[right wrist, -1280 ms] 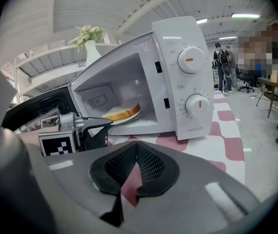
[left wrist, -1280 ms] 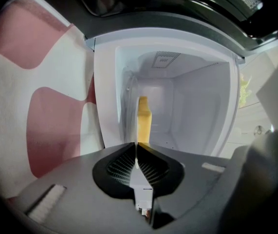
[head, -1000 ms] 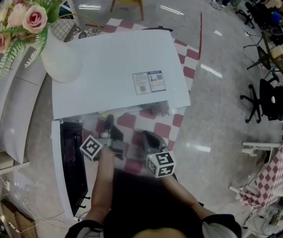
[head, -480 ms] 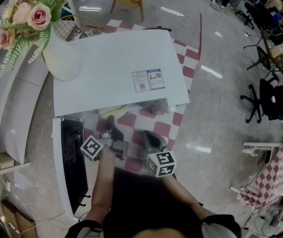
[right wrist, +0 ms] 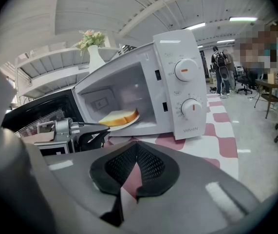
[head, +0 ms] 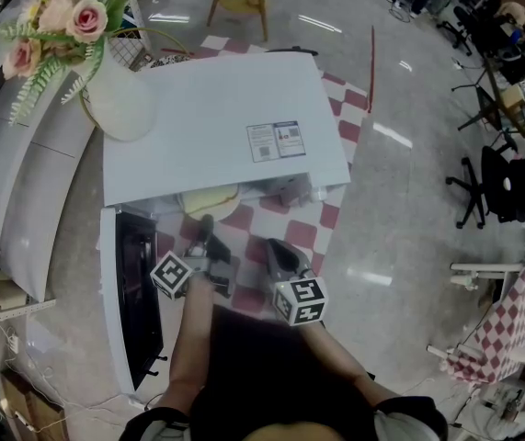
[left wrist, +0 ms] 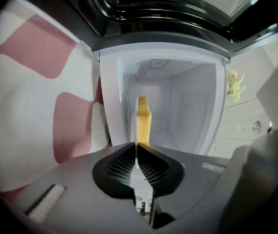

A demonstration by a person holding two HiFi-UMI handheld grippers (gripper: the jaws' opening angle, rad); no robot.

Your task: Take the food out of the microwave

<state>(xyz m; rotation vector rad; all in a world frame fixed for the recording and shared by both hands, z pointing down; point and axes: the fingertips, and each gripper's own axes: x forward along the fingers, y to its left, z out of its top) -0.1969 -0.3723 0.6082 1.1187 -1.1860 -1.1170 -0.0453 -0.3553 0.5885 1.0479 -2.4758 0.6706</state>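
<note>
Right gripper view: door (right wrist: 29, 115) open, the bread (right wrist: 119, 116) on its plate (right wrist: 125, 124) sits at the microwave's (right wrist: 187, 89) near lip, left gripper (left wrist: 136, 143) pinching the rim, right gripper (right wrist: 137, 144) closed and empty nearby, the lift-out apparently unfinished.

Your head camera looks steeply down on the microwave (head: 216, 122) roof. The left gripper (head: 205, 220) camera faces straight into the cavity from close, apparently rolled sideways. The right gripper (head: 271, 246) camera sits farther back, angled across the open front. All share the bread (head: 209, 200).
</note>
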